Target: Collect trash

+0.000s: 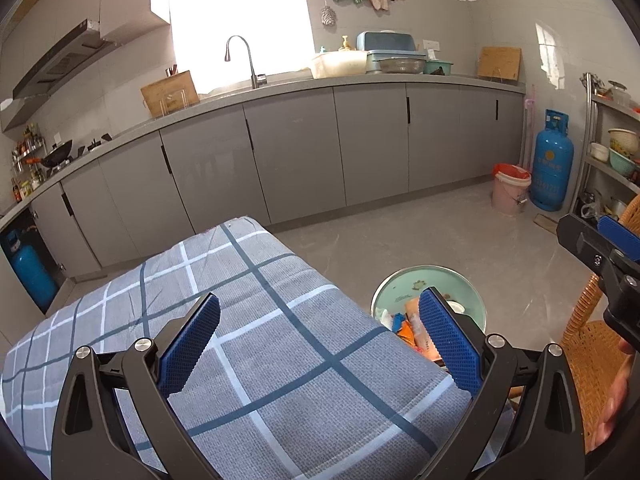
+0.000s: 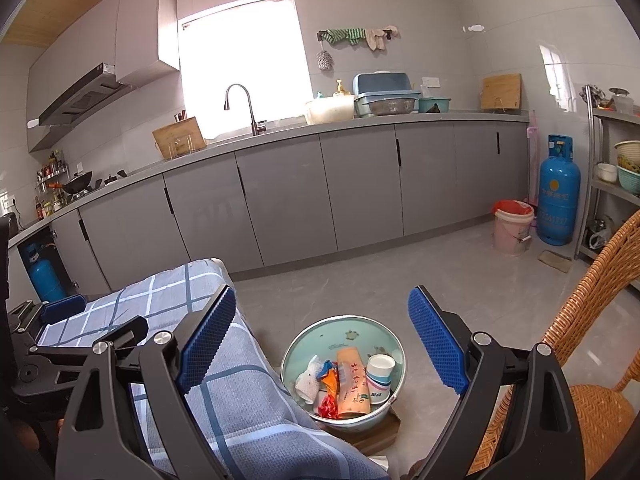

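Your left gripper is spread wide with nothing between its blue pads, hovering above the table covered in a grey plaid cloth, near that table's right edge. Your right gripper is likewise wide apart and holds nothing; it hangs just off the table's right edge, over the floor, and the basin sits directly below the gap between its fingers. That pale green basin rests on a low wooden block on the floor, tight against the table's right side, between the table and the wicker chair. From the left wrist view, the basin shows just past your right-hand pad, partly hidden by the cloth's edge. The trash is all inside it: an orange tube lies with its long axis running from the near rim toward the far rim, roughly along the line your right gripper points; a paper cup leans beside it on the right, mouth tipped up and away from you; a crumpled white tissue sits at the left wall, with orange and red wrappers between tissue and tube. Further out, a pink bucket with a red liner stands beside a blue gas cylinder at the far cabinets.
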Motion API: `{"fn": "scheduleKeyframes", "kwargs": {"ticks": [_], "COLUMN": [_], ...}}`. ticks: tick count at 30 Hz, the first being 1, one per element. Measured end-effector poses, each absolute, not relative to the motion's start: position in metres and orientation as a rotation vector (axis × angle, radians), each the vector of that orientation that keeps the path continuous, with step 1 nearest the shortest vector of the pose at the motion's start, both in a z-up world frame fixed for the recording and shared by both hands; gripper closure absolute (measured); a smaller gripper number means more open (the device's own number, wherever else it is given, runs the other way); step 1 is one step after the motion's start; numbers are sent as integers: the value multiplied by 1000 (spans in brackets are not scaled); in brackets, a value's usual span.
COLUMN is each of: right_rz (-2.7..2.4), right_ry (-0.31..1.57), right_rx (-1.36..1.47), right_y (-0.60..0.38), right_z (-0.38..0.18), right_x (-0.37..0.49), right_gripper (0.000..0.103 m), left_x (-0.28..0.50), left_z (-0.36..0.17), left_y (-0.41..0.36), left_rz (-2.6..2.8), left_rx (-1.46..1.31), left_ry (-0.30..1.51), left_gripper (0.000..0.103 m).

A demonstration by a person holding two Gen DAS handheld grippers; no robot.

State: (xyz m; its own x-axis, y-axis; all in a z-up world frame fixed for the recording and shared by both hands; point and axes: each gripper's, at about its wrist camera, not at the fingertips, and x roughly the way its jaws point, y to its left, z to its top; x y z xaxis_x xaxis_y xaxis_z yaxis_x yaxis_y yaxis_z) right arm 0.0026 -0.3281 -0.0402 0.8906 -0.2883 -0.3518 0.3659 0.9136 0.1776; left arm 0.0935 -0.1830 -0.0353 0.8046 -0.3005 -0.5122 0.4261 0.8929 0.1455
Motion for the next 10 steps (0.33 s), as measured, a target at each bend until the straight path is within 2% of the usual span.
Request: {"fn": "scheduleKeyframes", "kwargs": {"ticks": [10], "right_rz": [-345], "right_ry": [326], "right_rx": [245], "right_y": [-328], "right_z": [-43], "right_x": [3], "right_gripper": [15], "left_x": [94], "left_z": [-34], "left_y": [-182], "left_rz": [-438], "left_rx": [239], "left_ry": [534], "left_gripper": [5]}}
